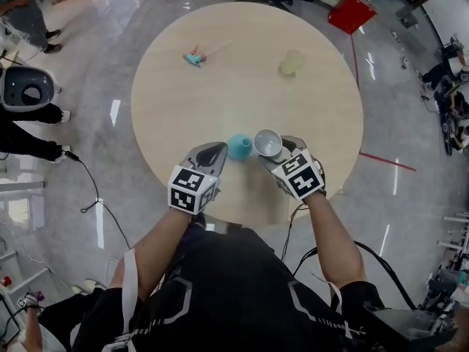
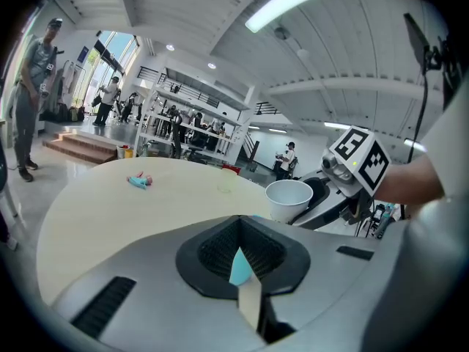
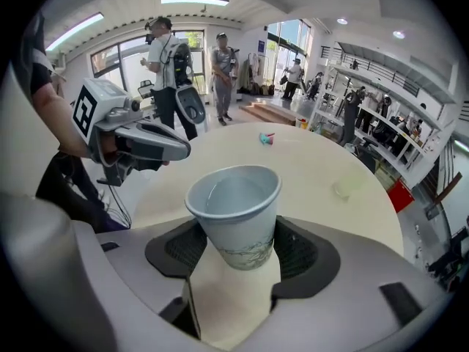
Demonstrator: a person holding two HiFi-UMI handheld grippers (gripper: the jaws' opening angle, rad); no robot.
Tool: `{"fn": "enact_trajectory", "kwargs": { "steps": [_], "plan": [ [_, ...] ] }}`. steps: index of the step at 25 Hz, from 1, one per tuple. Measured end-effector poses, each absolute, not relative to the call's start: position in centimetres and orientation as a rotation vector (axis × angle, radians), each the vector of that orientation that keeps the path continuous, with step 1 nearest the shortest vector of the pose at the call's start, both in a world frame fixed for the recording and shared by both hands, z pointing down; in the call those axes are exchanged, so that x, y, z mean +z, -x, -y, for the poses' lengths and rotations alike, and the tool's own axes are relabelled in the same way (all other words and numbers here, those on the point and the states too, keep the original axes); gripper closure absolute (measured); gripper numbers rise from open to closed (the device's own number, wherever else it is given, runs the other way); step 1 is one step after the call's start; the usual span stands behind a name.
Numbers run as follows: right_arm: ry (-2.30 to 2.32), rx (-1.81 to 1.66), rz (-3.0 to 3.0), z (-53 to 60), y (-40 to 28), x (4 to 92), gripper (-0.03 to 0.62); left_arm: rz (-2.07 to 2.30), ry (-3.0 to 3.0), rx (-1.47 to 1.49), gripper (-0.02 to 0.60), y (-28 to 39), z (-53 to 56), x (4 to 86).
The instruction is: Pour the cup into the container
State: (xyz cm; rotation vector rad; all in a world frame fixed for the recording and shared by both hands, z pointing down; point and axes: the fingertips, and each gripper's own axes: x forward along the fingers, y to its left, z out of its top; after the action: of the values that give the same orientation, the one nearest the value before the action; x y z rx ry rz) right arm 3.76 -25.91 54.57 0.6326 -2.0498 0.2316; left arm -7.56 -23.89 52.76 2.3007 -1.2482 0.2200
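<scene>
Two grippers meet at the near edge of the round table (image 1: 220,94), and the pour looks about to begin. The right gripper (image 1: 284,151) has its jaws clamped on the lower body of the white paper cup (image 1: 267,144), which is lifted off the tabletop and tipped a little, its mouth just beside the teal container (image 1: 239,147). In the right gripper view there seems to be clear liquid in the cup, none of it over the lip yet. The left gripper (image 1: 219,151) is up against the container's other side; its own view shows the jaws close together, pinched on a sliver of teal – the container's wall, I'd judge – so it is bracing the thing for the pour.

What comes next, to my eye, is more tilt – bring the cup's lip over the teal opening and roll it further while the left side holds firm.

Farther across the pale wood top lie a small teal-and-pink toy (image 1: 194,59) and a pale yellowish cup (image 1: 291,63), well apart from the work. Around it is a glossy grey floor, a red box (image 1: 352,12) beyond the table, cables, and people standing about.
</scene>
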Motion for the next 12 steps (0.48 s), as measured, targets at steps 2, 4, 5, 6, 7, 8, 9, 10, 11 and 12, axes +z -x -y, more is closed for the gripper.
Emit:
{"fn": "enact_trajectory", "kwargs": {
  "steps": [2, 4, 5, 6, 7, 8, 9, 10, 11, 12],
  "plan": [
    [-0.656, 0.254, 2.084, 26.2, -4.0, 54.3, 0.304, 1.248, -2.305, 0.221, 0.583, 7.3, 24.2, 52.6],
    [-0.673, 0.279, 2.109, 26.4, -4.3, 54.1, 0.304, 1.248, -2.308, 0.226, 0.583, 7.0, 24.5, 52.6],
    [-0.681, 0.286, 2.117, 26.4, -4.4, 54.2, 0.304, 1.249, -2.306, 0.229, 0.583, 7.0, 24.5, 52.7],
    [-0.689, 0.288, 2.123, 26.4, -4.5, 54.2, 0.304, 1.25, -2.303, 0.23, 0.583, 6.9, 24.6, 52.7],
    [-0.698, 0.289, 2.127, 26.3, -4.7, 54.2, 0.304, 1.25, -2.299, 0.23, 0.583, 6.8, 24.6, 52.8],
    [-0.707, 0.292, 2.131, 26.3, -4.9, 54.2, 0.304, 1.252, -2.296, 0.229, 0.583, 6.8, 24.7, 52.7],
    [-0.716, 0.296, 2.136, 26.4, -5.1, 54.2, 0.304, 1.254, -2.292, 0.226, 0.583, 6.7, 24.7, 52.7],
    [-0.725, 0.302, 2.141, 26.4, -5.3, 54.2, 0.304, 1.256, -2.289, 0.221, 0.583, 6.7, 24.8, 52.5],
    [-0.733, 0.307, 2.145, 26.4, -5.4, 54.2, 0.304, 1.259, -2.286, 0.219, 0.583, 6.6, 24.8, 52.5],
    [-0.74, 0.312, 2.148, 26.4, -5.6, 54.3, 0.304, 1.26, -2.285, 0.222, 0.583, 6.6, 24.8, 52.4]
  ]
}}
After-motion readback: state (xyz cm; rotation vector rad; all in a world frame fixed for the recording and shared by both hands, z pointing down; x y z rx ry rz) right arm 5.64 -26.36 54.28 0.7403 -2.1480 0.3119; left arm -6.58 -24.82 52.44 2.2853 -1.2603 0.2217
